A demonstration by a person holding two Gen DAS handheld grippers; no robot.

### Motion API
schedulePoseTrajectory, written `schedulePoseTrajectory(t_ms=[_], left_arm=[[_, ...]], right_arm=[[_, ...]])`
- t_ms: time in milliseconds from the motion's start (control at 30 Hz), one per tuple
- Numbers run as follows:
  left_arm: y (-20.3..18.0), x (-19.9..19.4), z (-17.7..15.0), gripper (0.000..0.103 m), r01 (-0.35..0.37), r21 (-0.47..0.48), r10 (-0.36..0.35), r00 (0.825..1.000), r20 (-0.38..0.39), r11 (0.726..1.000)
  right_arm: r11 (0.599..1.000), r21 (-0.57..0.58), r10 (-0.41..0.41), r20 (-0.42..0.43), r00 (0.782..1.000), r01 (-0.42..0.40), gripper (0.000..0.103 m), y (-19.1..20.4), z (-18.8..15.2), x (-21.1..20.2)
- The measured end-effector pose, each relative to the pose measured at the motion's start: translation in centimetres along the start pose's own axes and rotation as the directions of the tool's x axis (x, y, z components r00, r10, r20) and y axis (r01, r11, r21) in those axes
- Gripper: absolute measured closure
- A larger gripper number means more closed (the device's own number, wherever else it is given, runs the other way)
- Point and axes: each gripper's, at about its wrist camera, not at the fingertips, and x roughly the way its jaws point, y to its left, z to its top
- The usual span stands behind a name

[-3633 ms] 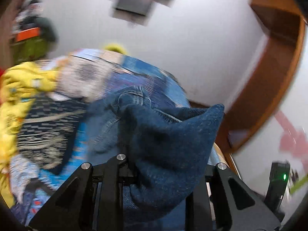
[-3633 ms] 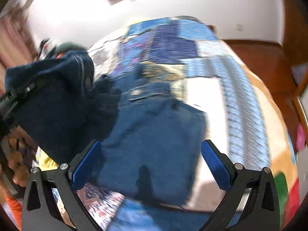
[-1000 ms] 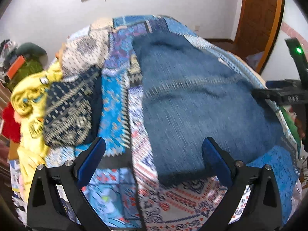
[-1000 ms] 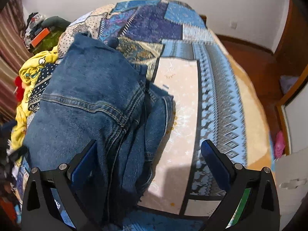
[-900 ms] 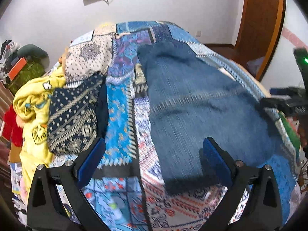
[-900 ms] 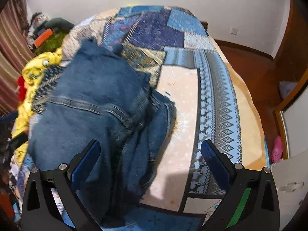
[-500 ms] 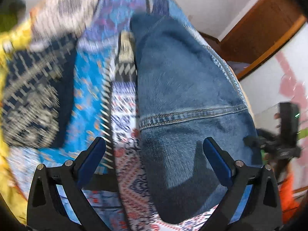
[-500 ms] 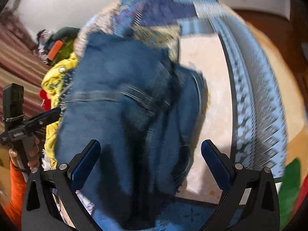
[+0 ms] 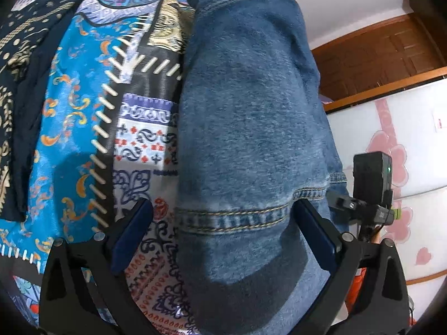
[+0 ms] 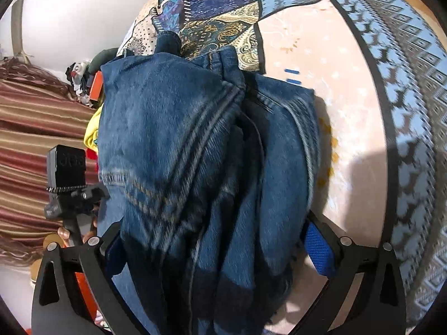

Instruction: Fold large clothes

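Both claws have come down close over the jeans lying folded on the bed (left claw wide, right claw starting to close around them), so another fold looks next.

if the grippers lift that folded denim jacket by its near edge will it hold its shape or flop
The denim jacket will probably flop: its layers lie loose and bunched on the patchwork bedspread, so they would likely slide apart. Thick fabric and heavy seams suggest it is fairly heavy, so a one-edge grip may sag.
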Motion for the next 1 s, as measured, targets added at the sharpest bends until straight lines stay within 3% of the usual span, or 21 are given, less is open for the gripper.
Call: schedulePoseTrajectory(t_ms=[67, 200, 333, 467, 600, 767, 1000], left_arm=[[-0.7, 0.7, 0.1, 0.021, 0.052, 0.000, -0.052, 0.998, -0.022, 0.999], [-1.4, 0.9, -0.3, 0.027, 0.042, 0.002, -0.042, 0.999, -0.007, 0.999], [-2.6, -0.4, -1.1, 0.046, 0.031, 0.018, -0.032, 0.999, 0.038, 0.999], [-4.6, -2.5, -1.9, 0.058, -0.013, 0.053, 0.007, 0.994, 0.106, 0.999], [-6.2, -6.7, -2.2, 0.060, -0.036, 0.099, 0.016, 0.979, 0.203, 0.994], [-6.7, -14.5, -1.9, 0.060, -0.069, 0.160, 0.010, 0.939, 0.344, 0.985], [-4.2, -24.4, -0.8, 0.060, -0.133, 0.166, 0.030, 0.858, 0.513, 0.977]], right_arm=[[1.000, 0.003, 0.003, 0.003, 1.000, -0.003, 0.011, 0.3, -0.1, 0.1], [1.000, -0.007, -0.007, 0.019, 1.000, 0.007, 0.035, 0.9, -0.6, -0.8], [0.999, -0.030, -0.039, 0.036, 0.999, 0.040, 0.056, 2.2, -0.8, -1.9], [0.996, -0.067, -0.046, 0.065, 0.997, 0.051, 0.066, 4.4, -0.8, -2.9], [0.990, -0.128, -0.042, 0.103, 0.994, 0.055, 0.068, 8.0, 0.0, -3.0], [0.978, -0.208, 0.017, 0.154, 0.988, 0.016, 0.069, 13.4, 1.4, -3.4], [0.936, -0.351, 0.097, 0.216, 0.972, -0.016, 0.069, 22.5, 4.5, -1.7]])
